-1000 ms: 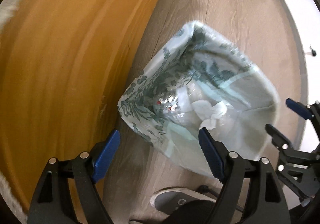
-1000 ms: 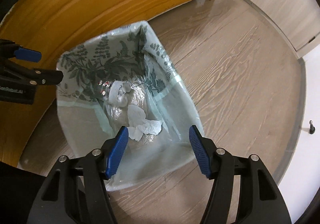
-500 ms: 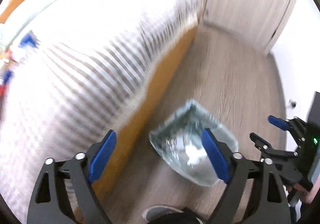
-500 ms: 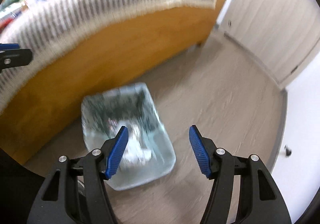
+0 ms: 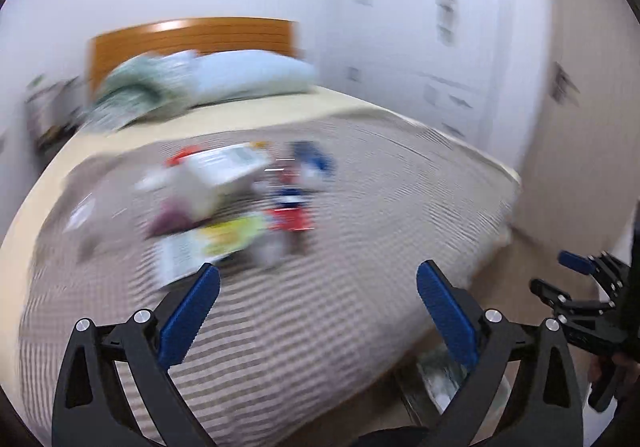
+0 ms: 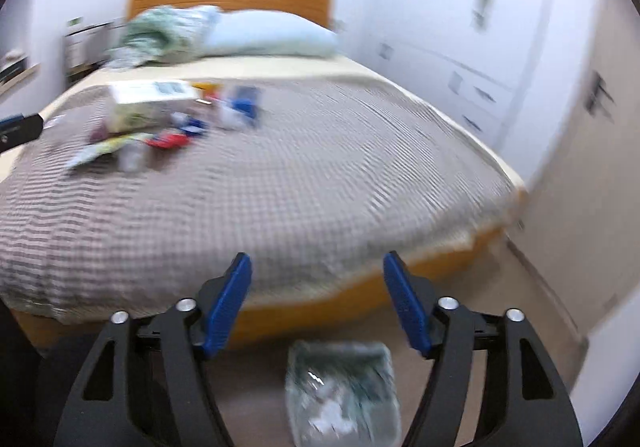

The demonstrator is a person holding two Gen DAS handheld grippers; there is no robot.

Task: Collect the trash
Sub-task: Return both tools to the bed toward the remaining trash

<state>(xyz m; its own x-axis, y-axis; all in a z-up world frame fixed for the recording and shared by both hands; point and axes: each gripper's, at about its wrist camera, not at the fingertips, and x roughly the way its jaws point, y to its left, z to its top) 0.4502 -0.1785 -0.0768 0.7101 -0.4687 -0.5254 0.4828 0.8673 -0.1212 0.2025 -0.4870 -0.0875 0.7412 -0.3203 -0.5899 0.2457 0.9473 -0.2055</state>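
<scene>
Several items of trash (image 5: 224,207) lie clustered on the bed (image 6: 300,175), uncollected, while the lined bin (image 6: 344,391) on the floor at the bed's foot already holds some crumpled paper. Both the left gripper (image 5: 318,311) and right gripper (image 6: 318,307) have fingers spread apart and hold nothing, so most of the collection remains.

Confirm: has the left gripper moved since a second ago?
Yes. The left gripper has swung up and away from the clear leaf-print trash bag on the floor. It now faces the bed's checked beige blanket.
</scene>
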